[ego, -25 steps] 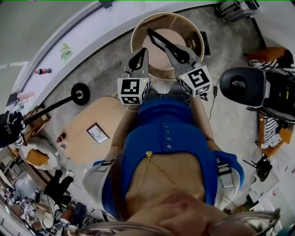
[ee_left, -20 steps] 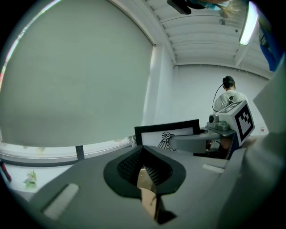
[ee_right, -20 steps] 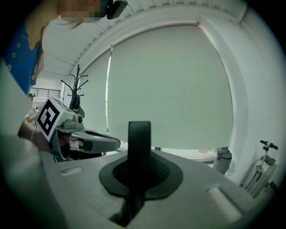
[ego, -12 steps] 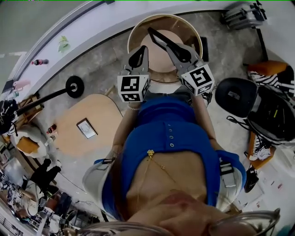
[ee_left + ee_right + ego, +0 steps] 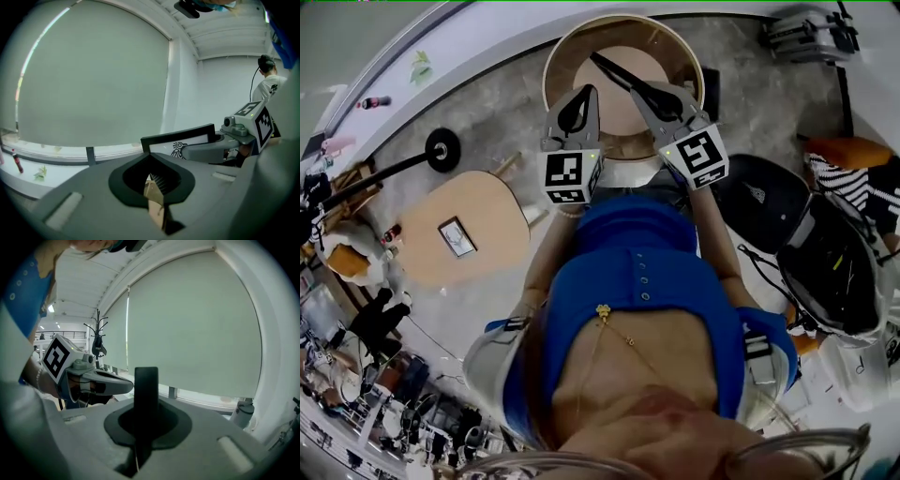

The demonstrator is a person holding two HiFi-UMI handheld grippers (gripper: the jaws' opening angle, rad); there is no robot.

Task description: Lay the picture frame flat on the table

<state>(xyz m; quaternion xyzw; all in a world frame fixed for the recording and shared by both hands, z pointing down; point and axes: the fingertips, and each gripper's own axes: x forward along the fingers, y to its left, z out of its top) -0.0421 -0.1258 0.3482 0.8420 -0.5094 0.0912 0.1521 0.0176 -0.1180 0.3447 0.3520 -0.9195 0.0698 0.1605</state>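
Note:
In the head view, both grippers are held side by side over a round wooden table [image 5: 558, 56]. My right gripper [image 5: 649, 94] is shut on the picture frame [image 5: 617, 72], a thin black frame held upright on edge above the tabletop. The left gripper view shows the frame's face [image 5: 180, 139] with a small bird print, the right gripper [image 5: 201, 151] clamped on it. In the right gripper view the frame's black edge [image 5: 146, 385] stands between the jaws. My left gripper [image 5: 579, 98] is shut with nothing in it, just left of the frame.
A second wooden table [image 5: 487, 211] at the left bears another small frame [image 5: 457, 236] lying flat. A stand with a round black base [image 5: 442, 150] is beside it. A black office chair [image 5: 764, 202] sits at the right. Another person [image 5: 269, 84] stands far off.
The whole view has turned: the side table and the chair have slid left. Both grippers have stayed side by side over the round table, edging further over it, the frame still gripped.

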